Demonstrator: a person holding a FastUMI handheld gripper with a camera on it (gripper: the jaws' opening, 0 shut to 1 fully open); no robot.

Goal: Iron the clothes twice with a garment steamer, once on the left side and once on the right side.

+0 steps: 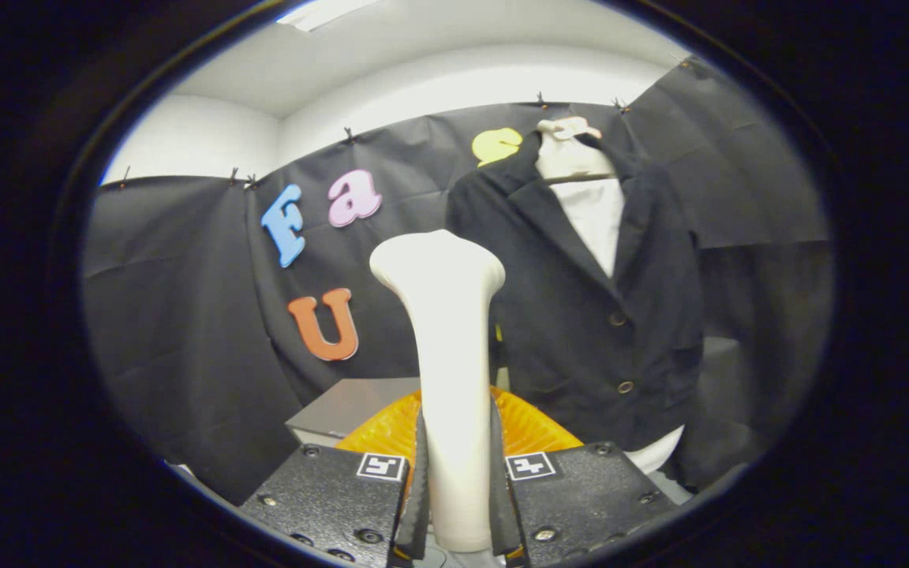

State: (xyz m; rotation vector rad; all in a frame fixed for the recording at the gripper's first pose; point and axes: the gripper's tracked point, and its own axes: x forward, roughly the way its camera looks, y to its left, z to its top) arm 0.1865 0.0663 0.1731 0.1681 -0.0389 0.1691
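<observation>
Grey box (348,410), orange ribbed object (529,426), perhaps bowl, beside it.

So there's just the one camera, and it rides on the gripper (457,481) itself, looking forward along the two fingers, which poke in at the bottom centre of the frame. It's super close to the white garment steamer (448,347) clamped between them, which runs from the bottom centre up through the middle of the frame. The lens sits low and tips upward a bit, so you get ceiling along the top. It faces the booth's black cloth wall (186,315) across the left and middle, and the dark jacket (581,315) hangs farther off, right of centre. Fisheye bends the wall hard near the edges.
</observation>
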